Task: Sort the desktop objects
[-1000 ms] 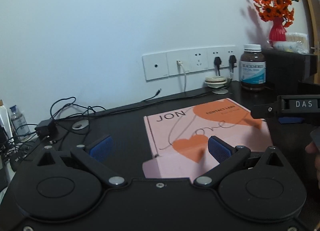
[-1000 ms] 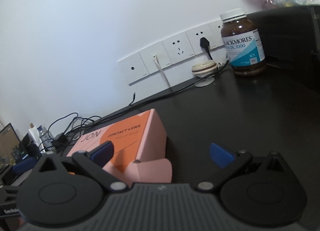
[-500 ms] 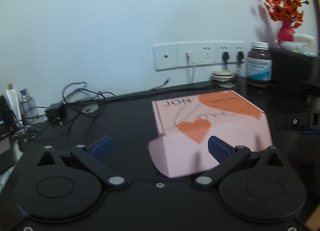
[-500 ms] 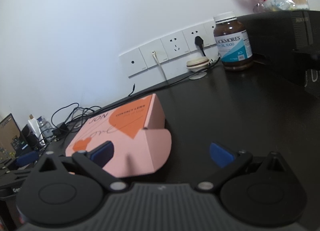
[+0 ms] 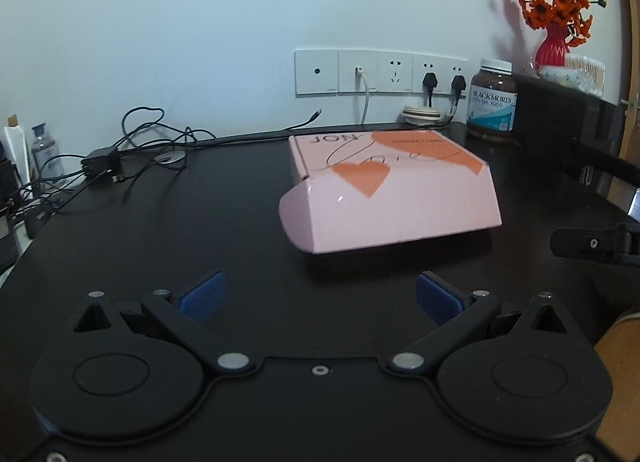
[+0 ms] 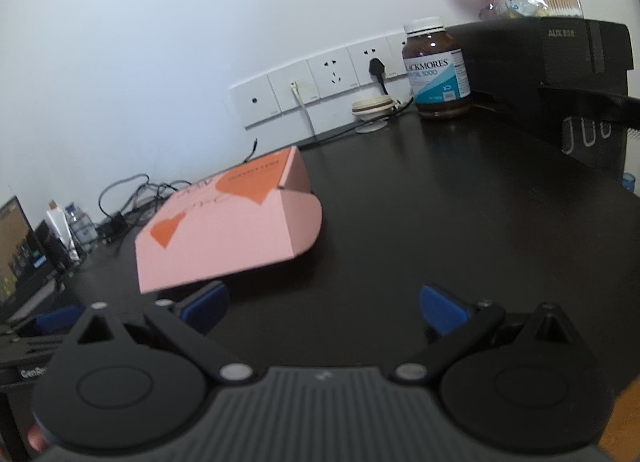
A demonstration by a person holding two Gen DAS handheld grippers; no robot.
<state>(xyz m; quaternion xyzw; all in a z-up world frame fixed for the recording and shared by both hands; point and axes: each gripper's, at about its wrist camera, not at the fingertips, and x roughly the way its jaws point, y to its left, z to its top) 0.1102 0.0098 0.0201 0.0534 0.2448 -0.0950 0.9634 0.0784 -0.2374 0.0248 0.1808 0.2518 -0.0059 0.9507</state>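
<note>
While the pink box (image 5: 394, 198) lies flat near the middle of the black desk (image 5: 160, 230), neither tool has hold of it. The left gripper (image 5: 320, 294) hangs low over the desk just short of the box's near flap, its blue pads spread wide with nothing between them. The right gripper (image 6: 324, 308) is likewise spread and empty, and sits to the box's right; its left pad (image 6: 204, 304) shows just below the box's near corner, though whether it touches the card I cannot tell.

The box is closed, its rounded side flaps tucked, and it looks like light cardboard. The likely trouble is width: seen from either gripper, the box looks broader than the gap between the pads, so a grab across the lid would probably push it along the smooth desk instead of closing on it. Pinching a thin edge or flap could crease the card or let the box swing and slip. A shove toward the wall could send it into the bottle (image 5: 492, 100) or the cables (image 5: 156, 138) behind it, and the bottle, being tall, may tip.
</note>
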